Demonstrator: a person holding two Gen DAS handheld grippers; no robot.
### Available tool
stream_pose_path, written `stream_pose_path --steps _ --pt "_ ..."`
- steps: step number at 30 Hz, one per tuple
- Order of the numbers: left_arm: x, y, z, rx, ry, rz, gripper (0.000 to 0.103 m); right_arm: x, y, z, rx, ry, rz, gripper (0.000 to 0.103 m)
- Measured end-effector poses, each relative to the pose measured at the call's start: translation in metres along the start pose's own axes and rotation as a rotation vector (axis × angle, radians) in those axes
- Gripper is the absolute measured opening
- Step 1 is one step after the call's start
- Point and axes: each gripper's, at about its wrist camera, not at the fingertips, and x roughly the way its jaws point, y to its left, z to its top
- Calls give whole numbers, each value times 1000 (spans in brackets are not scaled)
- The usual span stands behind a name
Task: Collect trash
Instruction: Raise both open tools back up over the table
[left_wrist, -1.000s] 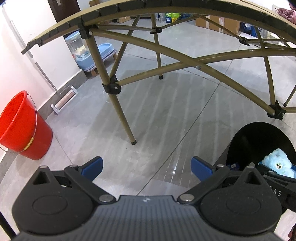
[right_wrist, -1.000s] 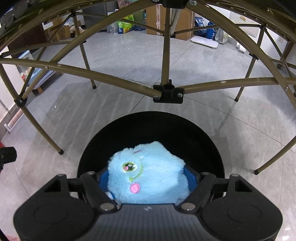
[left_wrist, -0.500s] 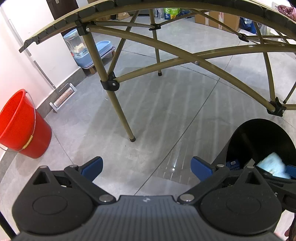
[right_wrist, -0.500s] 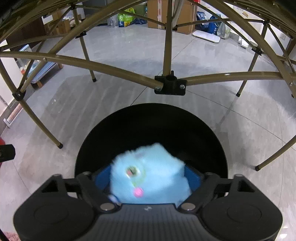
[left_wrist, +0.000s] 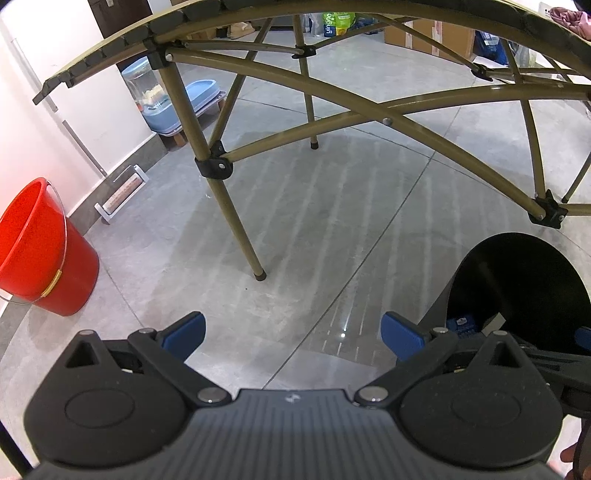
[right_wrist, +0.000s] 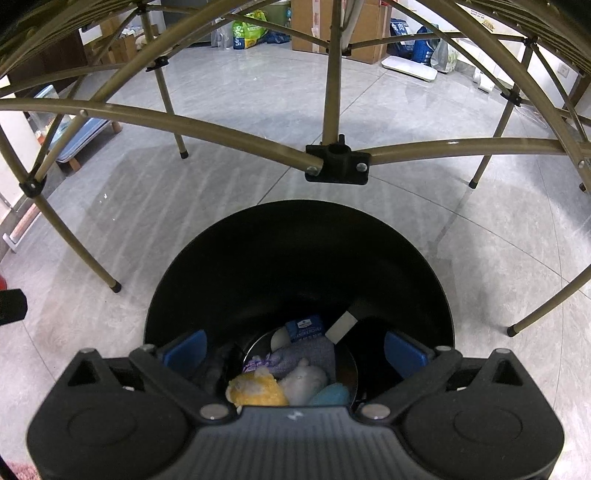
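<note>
1. Right gripper (right_wrist: 293, 349) sits directly over the black bin (right_wrist: 299, 236); fingers (right_wrist: 186, 349) spread wide, nothing between them.
2. Trash lies at the bin bottom, straight below the fingers: blue plush (right_wrist: 330, 394), yellow plush (right_wrist: 256, 387), grey plush (right_wrist: 304, 378), a blue packet (right_wrist: 304, 326).
3. Left gripper (left_wrist: 293, 334) hangs over bare floor (left_wrist: 314, 229), fingers wide, empty; bin (left_wrist: 524, 288) to its right.
4. Judgement: no loose trash in view; the folding table (left_wrist: 221, 170) overhead is probably where to look next, either hand equally free.
</note>
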Motion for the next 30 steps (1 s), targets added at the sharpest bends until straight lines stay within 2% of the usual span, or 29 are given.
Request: stream_pose_path --steps 8,17,23,30 --pt "-7 -1 0 -8 -18 -20 103 -8 -1 1 5 -21 -6 103" --pt "-28 -2 4 -38 -96 -75 103 -36 -14 5 31 -110 -14 103" --pt "-54 -1 7 -72 -213 -109 103 -62 -23 8 48 -211 -18 103" --pt "-84 -7 6 -53 -353 -127 103 -93 -36 6 60 -332 -12 103"
